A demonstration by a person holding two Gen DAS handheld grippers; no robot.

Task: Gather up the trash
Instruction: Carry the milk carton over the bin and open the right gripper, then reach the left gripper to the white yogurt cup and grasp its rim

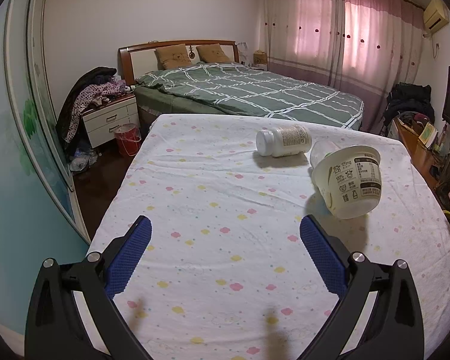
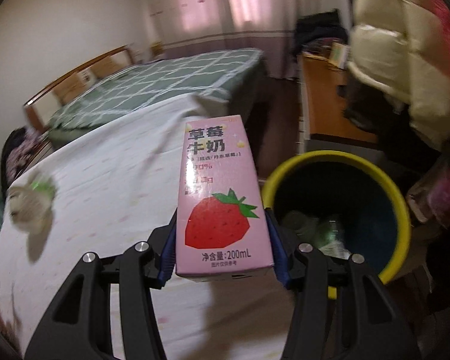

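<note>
My left gripper (image 1: 225,234) is open and empty above the table's floral cloth (image 1: 210,210). A white pill bottle (image 1: 283,144) lies on its side ahead of it. A cream yogurt cup (image 1: 349,180) lies tipped over to the right, with a clear cup (image 1: 319,153) behind it. My right gripper (image 2: 222,225) is shut on a pink strawberry milk carton (image 2: 219,198), held upright near the table's right edge, just left of a yellow-rimmed dark bin (image 2: 339,210) holding several pieces of trash. A blurred crumpled item (image 2: 30,204) lies on the cloth at far left.
A bed with a green plaid cover (image 1: 249,93) stands behind the table. A nightstand with clothes (image 1: 108,117) and a red bucket (image 1: 127,139) are at left. A wooden desk (image 2: 324,96) and a cream puffy jacket (image 2: 390,69) are at right.
</note>
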